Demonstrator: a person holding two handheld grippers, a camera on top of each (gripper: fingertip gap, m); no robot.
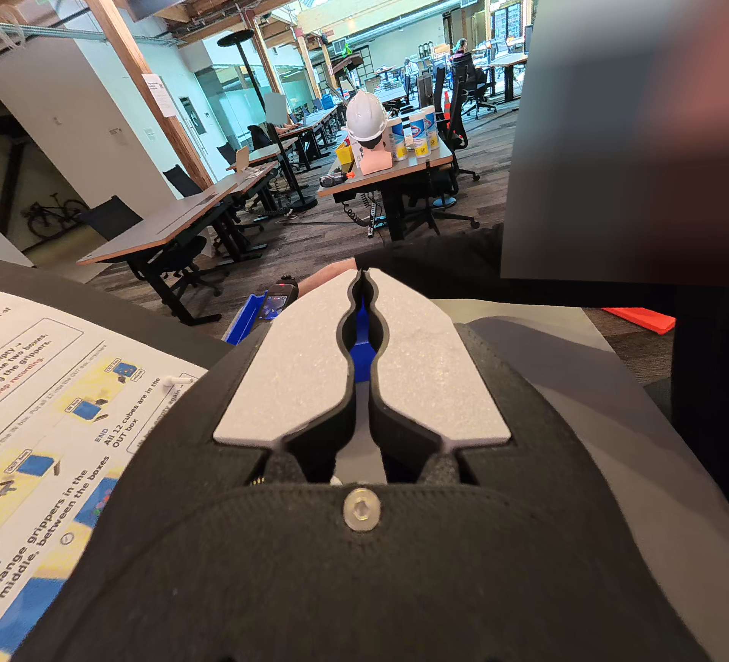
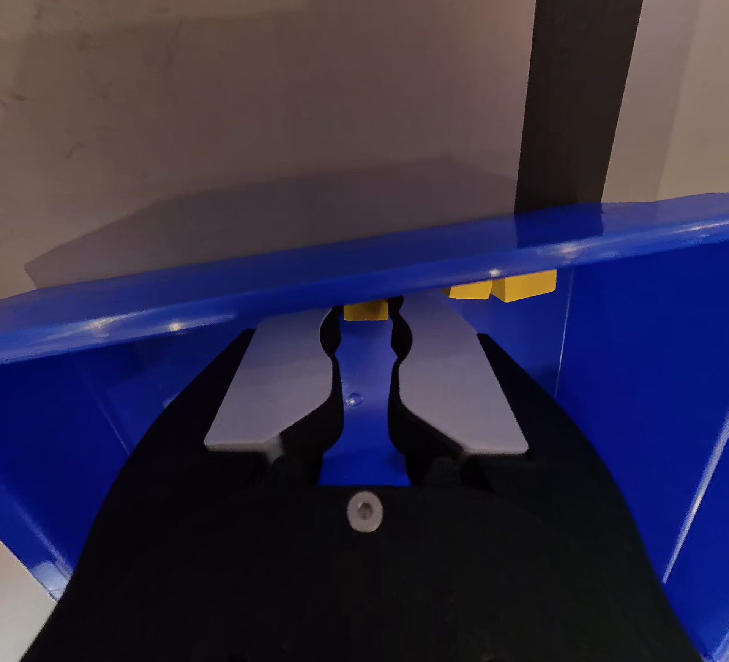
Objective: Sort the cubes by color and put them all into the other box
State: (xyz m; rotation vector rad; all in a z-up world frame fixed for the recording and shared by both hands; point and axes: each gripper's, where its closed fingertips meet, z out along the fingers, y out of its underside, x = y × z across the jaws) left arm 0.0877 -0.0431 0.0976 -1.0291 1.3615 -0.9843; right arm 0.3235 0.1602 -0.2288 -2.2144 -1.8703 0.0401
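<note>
Fig. Two wrist views, cube-sorting task, one moment.

Right gripper (image 2: 367, 313): reaches down inside the blue box (image 2: 355, 272), under the box's near rim. Jaws stand narrow, and a yellow cube (image 2: 365, 312) sits between the tips; its upper part is hidden by the rim. Whether the pads press it or only flank it cannot be told for certain, but the gap matches the cube's width, so a grip is the likely reading.

Two more yellow cubes (image 2: 501, 288) lie side by side, touching, on the box floor, to the right of the held cube and close to the box's right wall. Same colour grouped together suggests this is the receiving box w/ a yellow group forming; that is a judgement, as no label shows here.

Left gripper (image 1: 365, 276): raised off the work, pointing out across an office w/ desks. Jaws nearly closed, tips almost touching, nothing between them. A bit of a blue box (image 1: 244, 317) shows beyond the left gripper's fingers, its contents hidden. An instruction sheet (image 1: 59, 406) lies left of that gripper.

Progress (est.): yellow sort under way, approx. three yellow cubes at this box. Other colours are not in view, nor is any count of cubes left in the other box, so remaining work cannot be gauged; likely most colours still to go.
</note>
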